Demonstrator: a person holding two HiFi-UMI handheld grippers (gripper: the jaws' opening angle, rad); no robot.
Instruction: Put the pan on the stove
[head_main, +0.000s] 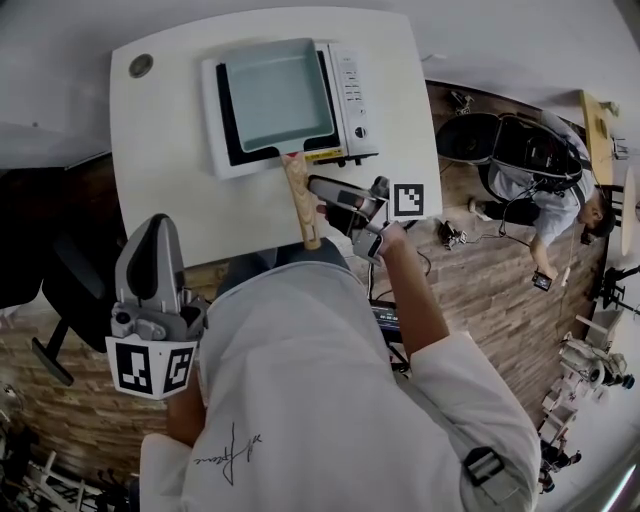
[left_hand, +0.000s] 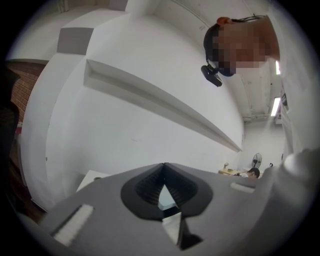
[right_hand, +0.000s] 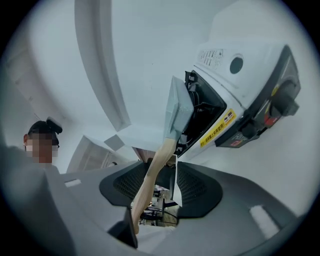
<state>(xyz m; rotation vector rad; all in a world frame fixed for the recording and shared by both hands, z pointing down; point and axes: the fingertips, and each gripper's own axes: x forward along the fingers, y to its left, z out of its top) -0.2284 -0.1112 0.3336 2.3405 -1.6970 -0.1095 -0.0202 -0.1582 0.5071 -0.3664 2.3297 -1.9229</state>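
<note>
A pale blue square pan (head_main: 278, 95) sits on the white stove (head_main: 349, 90) at the back of the white table (head_main: 170, 170). Its wooden handle (head_main: 300, 200) sticks out toward me over the stove's front edge. My right gripper (head_main: 322, 200) is level with the handle's near half, just to its right. In the right gripper view the handle (right_hand: 152, 172) runs between the jaws of that gripper (right_hand: 169, 180), close to the left pad, with a gap on the right; the jaws stand open. The pan (right_hand: 177, 107) and stove (right_hand: 240, 90) lie ahead. My left gripper (head_main: 160, 228) (left_hand: 164, 167) is shut and empty, held low by my body.
A round grommet (head_main: 141, 65) marks the table's back left corner. A black chair (head_main: 40, 270) stands at the left on the wooden floor. At the right a person (head_main: 560, 200) crouches beside a black bag (head_main: 470, 135), with cables on the floor.
</note>
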